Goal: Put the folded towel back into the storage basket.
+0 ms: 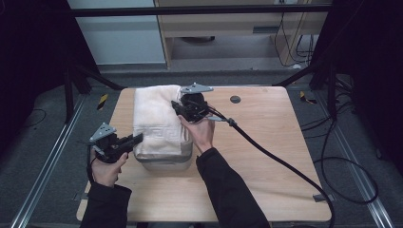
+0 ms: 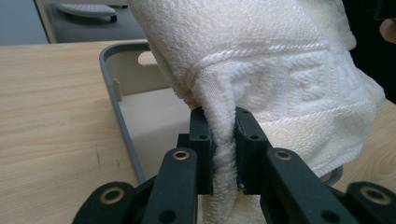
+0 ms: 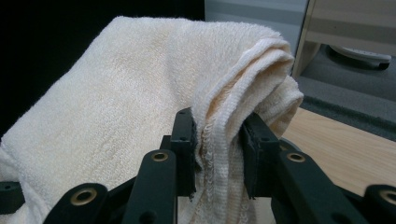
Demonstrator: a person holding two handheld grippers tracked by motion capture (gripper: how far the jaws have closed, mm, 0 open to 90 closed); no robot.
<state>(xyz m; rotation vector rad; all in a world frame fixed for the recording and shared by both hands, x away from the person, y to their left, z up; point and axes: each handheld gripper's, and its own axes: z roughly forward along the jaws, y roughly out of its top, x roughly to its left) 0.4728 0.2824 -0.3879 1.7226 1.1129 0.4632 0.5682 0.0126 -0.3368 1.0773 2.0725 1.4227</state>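
Note:
A cream towel (image 1: pixel 154 118) with a woven key-pattern band lies folded over a grey plastic basin (image 1: pixel 164 161) on the wooden table. My left gripper (image 1: pixel 137 138) is shut on the towel's near left edge; in the left gripper view a pinched fold of towel (image 2: pixel 224 135) sits between the jaws, with the grey basin (image 2: pixel 122 116) behind it. My right gripper (image 1: pixel 177 107) is shut on the towel's far right edge; the right gripper view shows the hemmed towel edge (image 3: pixel 219 140) clamped between its jaws.
The wooden table (image 1: pixel 266 142) has open surface to the right of the basin. A small dark round mark (image 1: pixel 235 99) sits near the far edge. The right gripper's black cable (image 1: pixel 280 161) trails across the table to the right. Metal rails and cables run along the floor.

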